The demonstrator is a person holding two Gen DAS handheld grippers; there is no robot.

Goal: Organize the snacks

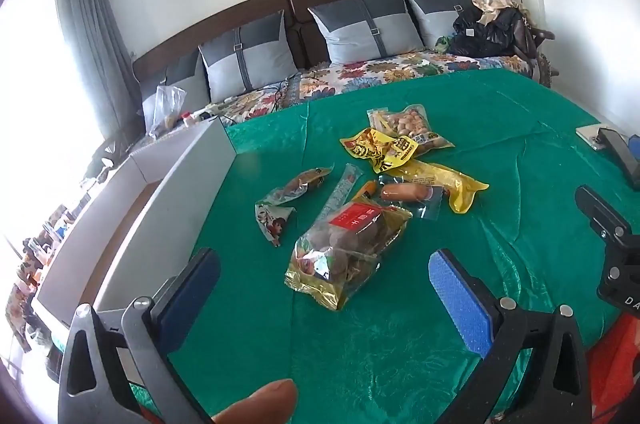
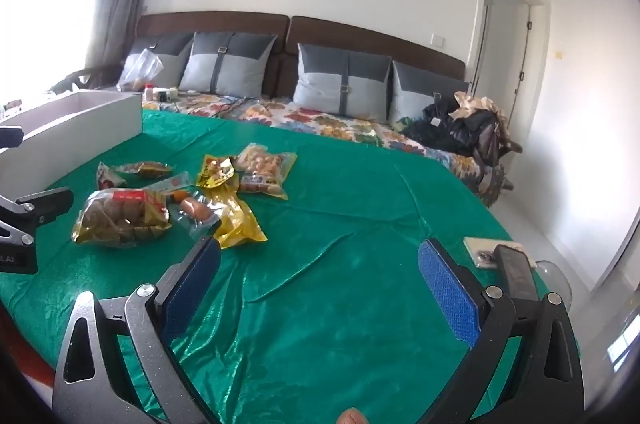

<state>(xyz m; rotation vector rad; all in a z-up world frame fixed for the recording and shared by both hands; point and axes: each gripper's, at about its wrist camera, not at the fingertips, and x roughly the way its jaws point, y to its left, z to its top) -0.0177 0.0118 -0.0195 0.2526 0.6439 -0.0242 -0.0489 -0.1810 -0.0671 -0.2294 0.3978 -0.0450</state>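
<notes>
Several snack packets lie in a loose heap on a green cloth (image 1: 360, 344). Nearest my left gripper (image 1: 324, 284) is a gold bag with a red label (image 1: 348, 252), just beyond the wide-open fingers. Behind it lie a sausage in clear wrap (image 1: 404, 192), a yellow packet (image 1: 380, 147), a bag of round nuts (image 1: 412, 127) and a small packet at the left (image 1: 280, 203). My right gripper (image 2: 320, 276) hangs open over bare cloth (image 2: 320, 304), with the gold bag (image 2: 124, 220) and the nut bag (image 2: 264, 167) to its left. Neither gripper holds anything.
A white open box (image 1: 160, 224) stands at the cloth's left edge, also in the right wrist view as the box (image 2: 80, 131). A phone and a dark device (image 2: 504, 256) lie at the right edge. Pillows (image 1: 368, 23), a floral sheet and dark bags (image 1: 488, 27) sit behind.
</notes>
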